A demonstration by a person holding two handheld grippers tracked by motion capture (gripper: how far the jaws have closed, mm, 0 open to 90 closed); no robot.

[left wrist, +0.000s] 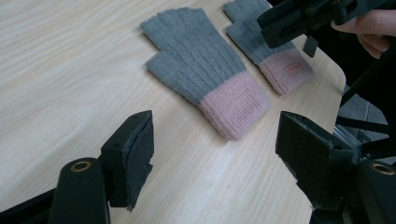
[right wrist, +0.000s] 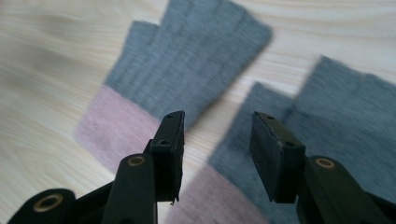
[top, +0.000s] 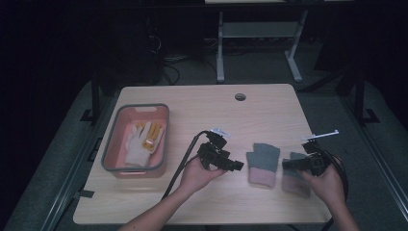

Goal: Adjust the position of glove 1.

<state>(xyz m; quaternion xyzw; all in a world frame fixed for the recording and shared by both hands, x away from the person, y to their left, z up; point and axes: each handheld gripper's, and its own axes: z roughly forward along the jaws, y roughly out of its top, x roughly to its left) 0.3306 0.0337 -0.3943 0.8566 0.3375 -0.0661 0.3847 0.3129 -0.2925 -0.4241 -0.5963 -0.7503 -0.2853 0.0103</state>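
— Where are the gloves?
— Flat on the table (top: 202,103). The left glove (top: 262,163) lies just ahead of the left gripper (top: 235,166), whose jaws gape empty.
— And the right gripper (top: 287,164)?
— It hovers over the right glove (top: 294,180), jaws partly open, gripping nothing.

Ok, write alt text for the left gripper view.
Two grey fingerless gloves with pink cuffs, the near glove and the far glove, lie flat side by side on a pale wooden table. The left gripper hangs open before them, nothing between its jaws.
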